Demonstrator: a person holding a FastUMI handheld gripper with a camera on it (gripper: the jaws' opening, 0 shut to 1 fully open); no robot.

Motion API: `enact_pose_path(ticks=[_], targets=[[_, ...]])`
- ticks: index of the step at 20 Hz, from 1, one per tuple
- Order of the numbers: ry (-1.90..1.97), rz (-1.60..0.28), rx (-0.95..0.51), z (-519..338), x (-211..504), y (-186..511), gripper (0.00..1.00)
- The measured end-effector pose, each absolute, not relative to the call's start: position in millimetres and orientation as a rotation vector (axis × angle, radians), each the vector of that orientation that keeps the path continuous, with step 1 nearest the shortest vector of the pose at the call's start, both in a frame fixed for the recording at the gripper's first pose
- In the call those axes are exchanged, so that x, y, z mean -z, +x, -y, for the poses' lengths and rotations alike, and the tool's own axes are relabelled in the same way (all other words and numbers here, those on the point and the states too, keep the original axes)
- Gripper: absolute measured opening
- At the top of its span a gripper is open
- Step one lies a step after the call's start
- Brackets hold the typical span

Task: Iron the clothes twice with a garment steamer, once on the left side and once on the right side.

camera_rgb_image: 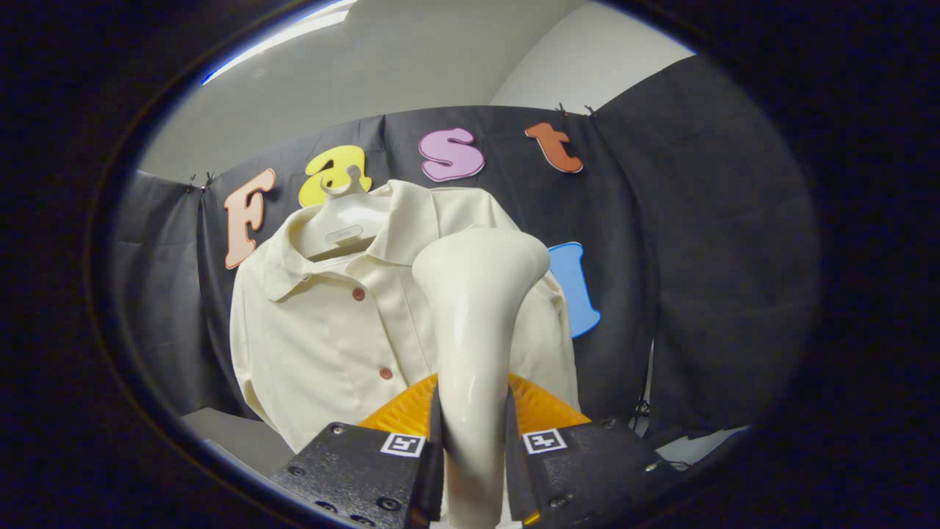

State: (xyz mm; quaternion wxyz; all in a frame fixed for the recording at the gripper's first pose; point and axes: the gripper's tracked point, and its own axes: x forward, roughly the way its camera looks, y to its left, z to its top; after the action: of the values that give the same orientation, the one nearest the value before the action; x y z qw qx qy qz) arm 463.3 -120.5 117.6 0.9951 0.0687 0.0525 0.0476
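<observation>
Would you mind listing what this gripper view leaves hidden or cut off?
- Shirt: the part behind the steamer is covered by its head and neck; the hem is hidden by the fingers.
- Steamer: its face points toward the shirt, so steam holes and contact with the cloth cannot be judged; its handle's lower end is cut off.
- Gripper: fingers clamp the steamer's neck; their tips are hidden.
- Hanger: arms hidden inside the collar.
</observation>
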Motion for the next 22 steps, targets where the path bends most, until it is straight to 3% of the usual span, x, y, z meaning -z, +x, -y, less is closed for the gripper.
enact_pose_path(ticks=[22], targets=[[0.139,-0.285,-0.159,130,-2,459,0.34]])
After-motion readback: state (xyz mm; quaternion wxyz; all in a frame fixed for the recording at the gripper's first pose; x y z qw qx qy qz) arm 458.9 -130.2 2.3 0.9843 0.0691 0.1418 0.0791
